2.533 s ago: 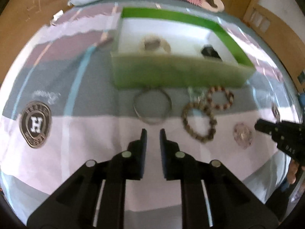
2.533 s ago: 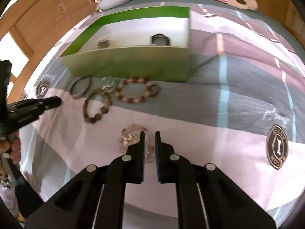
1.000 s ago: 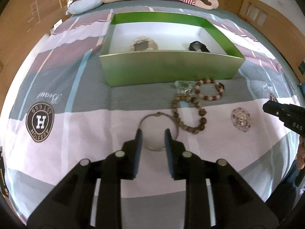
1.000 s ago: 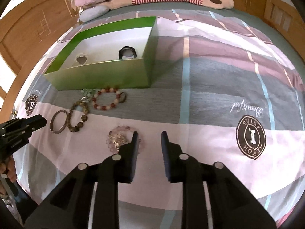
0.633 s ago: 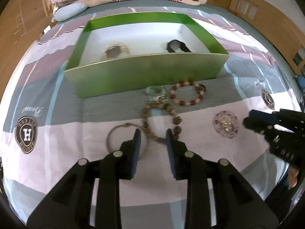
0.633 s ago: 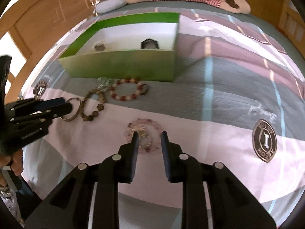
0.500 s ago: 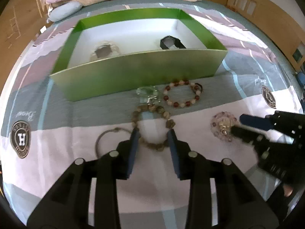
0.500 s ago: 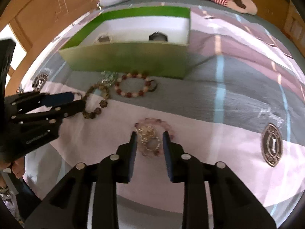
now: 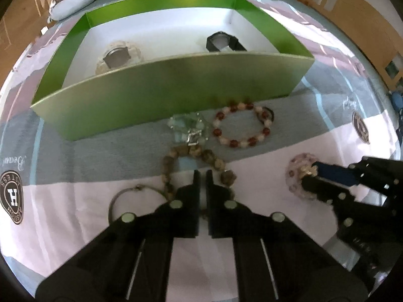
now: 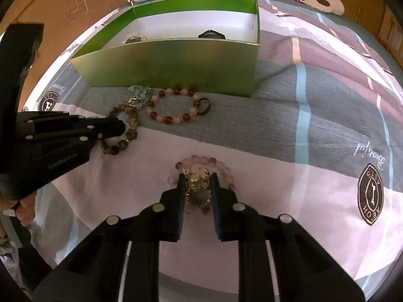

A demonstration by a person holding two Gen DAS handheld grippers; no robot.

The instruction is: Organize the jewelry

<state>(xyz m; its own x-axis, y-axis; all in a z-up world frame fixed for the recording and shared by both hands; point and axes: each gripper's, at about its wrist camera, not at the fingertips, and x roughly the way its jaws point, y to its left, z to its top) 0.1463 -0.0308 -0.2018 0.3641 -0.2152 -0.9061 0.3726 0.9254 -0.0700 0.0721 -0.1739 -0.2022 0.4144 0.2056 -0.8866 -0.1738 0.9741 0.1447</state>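
On the bedspread in front of a green box [image 9: 176, 90] lies a brown bead bracelet [image 9: 219, 163]. My left gripper [image 9: 202, 173] reaches over the bracelet's near arc, which vanishes between the shut pads, and the tips sit inside the loop. In the right wrist view the same gripper [image 10: 121, 125] lies across that bracelet [image 10: 131, 134]. My right gripper [image 10: 197, 178] straddles a pink bead bracelet [image 10: 201, 159]. Its jaws are closing, and both pads touch the gold charm [image 10: 197, 173]. In the left wrist view that gripper [image 9: 308, 173] rests on the pink bracelet [image 9: 296, 161].
A red-and-white bead bracelet [image 9: 217, 132] and a pale green glass piece [image 9: 183, 123] lie by the box wall. A silver bangle [image 9: 121, 192] lies left of my left fingers. Two watches [image 9: 117, 56] [image 9: 221, 42] sit inside the box. Pillows lie beyond the box.
My left gripper slid right from the silver bangle to the brown bracelet and closed. My right gripper came down over the pink bracelet, and its jaws narrowed around the charm.
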